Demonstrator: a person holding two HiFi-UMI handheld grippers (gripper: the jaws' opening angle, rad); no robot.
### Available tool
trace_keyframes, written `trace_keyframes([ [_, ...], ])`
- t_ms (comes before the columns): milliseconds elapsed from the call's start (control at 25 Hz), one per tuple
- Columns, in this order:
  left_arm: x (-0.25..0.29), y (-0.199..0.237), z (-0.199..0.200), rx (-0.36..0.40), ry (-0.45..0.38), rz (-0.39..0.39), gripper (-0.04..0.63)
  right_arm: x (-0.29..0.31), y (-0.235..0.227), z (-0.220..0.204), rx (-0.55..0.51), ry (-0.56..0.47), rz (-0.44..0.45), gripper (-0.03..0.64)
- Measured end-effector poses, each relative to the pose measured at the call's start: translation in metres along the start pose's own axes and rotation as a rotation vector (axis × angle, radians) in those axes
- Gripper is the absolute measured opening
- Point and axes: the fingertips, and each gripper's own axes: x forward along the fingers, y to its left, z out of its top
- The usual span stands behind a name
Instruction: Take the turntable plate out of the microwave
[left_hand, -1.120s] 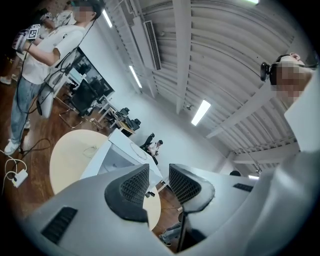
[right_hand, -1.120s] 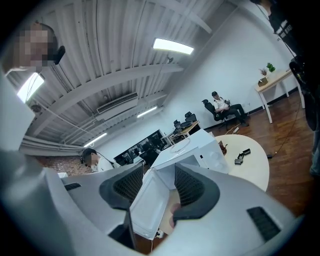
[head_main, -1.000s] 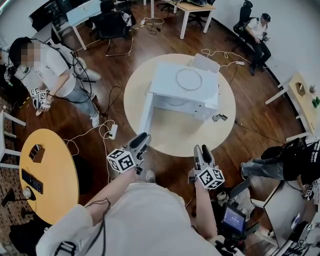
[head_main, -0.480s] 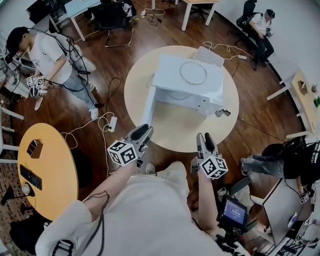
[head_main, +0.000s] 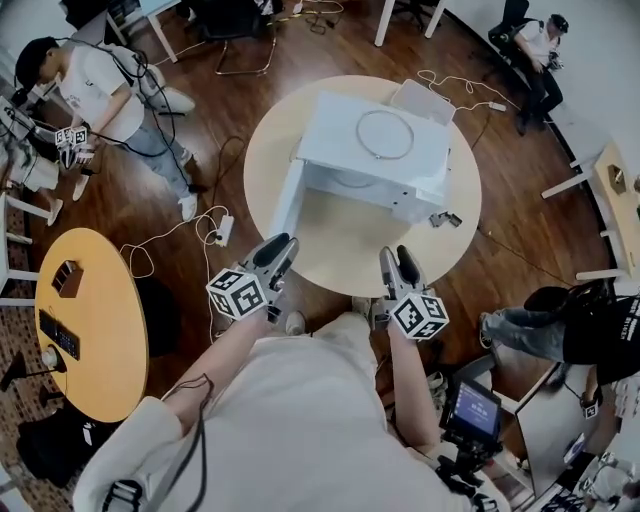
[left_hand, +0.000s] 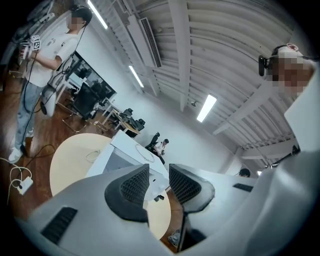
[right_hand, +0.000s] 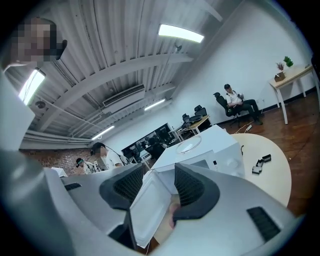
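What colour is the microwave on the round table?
The microwave is white all over; the head view shows it best.

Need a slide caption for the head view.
Left gripper and right gripper, open and empty, face a microwave, door swung open, on a round table.

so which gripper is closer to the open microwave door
Left. The left gripper is just short of the microwave door; the right gripper is further off to its right.
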Motion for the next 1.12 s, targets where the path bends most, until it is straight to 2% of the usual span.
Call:
trace_keyframes([
  [400, 0.06, -0.012, -0.006, -0.045, -0.021, 0.012, 0.107, 0.011, -0.039, 0.028, -0.042, 0.039, 0.038, 0.207],
  [720, 0.105, -0.025, -0.022, -0.059, 0.015, 0.006, 0.107, 0.01, -0.069, 0.044, -0.025, 0.052, 0.033, 0.207],
  [920, 0.125, -0.024, -0.018, -0.065, 0.015, 0.03, 0.107, 0.019, -0.082, 0.054, -0.015, 0.08, 0.048, 0.207],
  [1120, 0.146, -0.019, -0.018, -0.098, -0.004, 0.087, 0.107, 0.036, -0.095, 0.067, -0.011, 0.119, 0.099, 0.207],
])
